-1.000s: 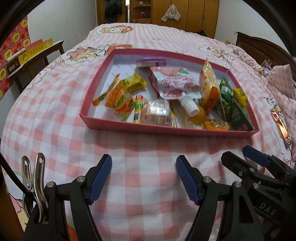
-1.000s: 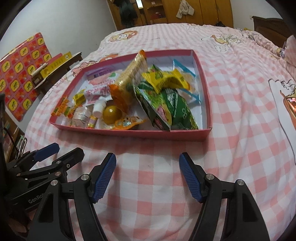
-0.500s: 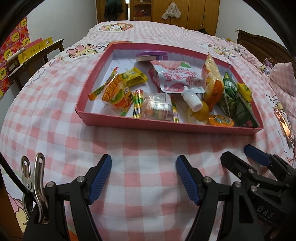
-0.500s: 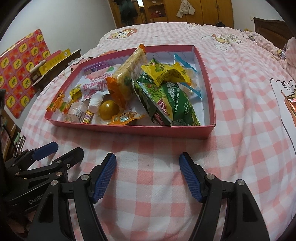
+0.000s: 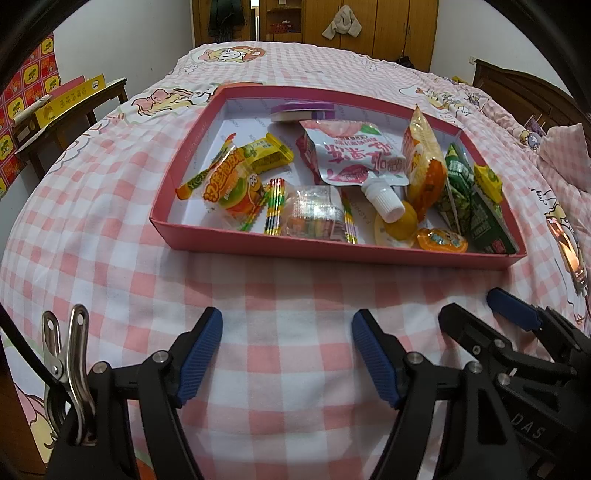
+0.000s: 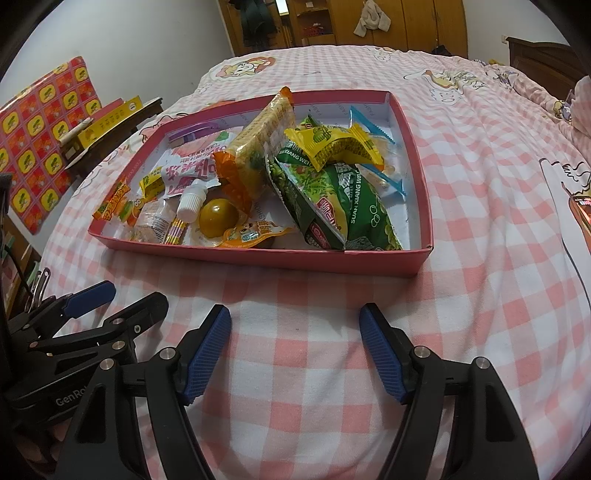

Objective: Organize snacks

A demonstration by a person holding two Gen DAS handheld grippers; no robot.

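A shallow red box [image 5: 332, 253] [image 6: 258, 254] lies on the pink checked bedspread [image 5: 110, 258] and holds several snacks. Among them are a pink spouted pouch [image 5: 354, 155], an orange burger-gummy packet [image 5: 232, 184], a tall orange cracker pack [image 6: 258, 136], a green pea bag [image 6: 332, 195], a yellow packet [image 6: 332, 147] and a round yellow jelly cup [image 6: 218, 218]. My left gripper [image 5: 287, 317] [image 6: 133, 293] hovers open over bare cloth just short of the box's near wall. Beside it on the right, my right gripper [image 6: 294, 312] [image 5: 471, 302] is open too, with nothing between its fingers.
A small wooden table [image 5: 85, 107] with a yellow carton [image 5: 70, 98] stands off the bed's left side. A dark wooden headboard [image 5: 524, 88] and bunched pink bedding [image 5: 565, 147] are at the right. Wooden wardrobes [image 5: 369, 22] line the far wall.
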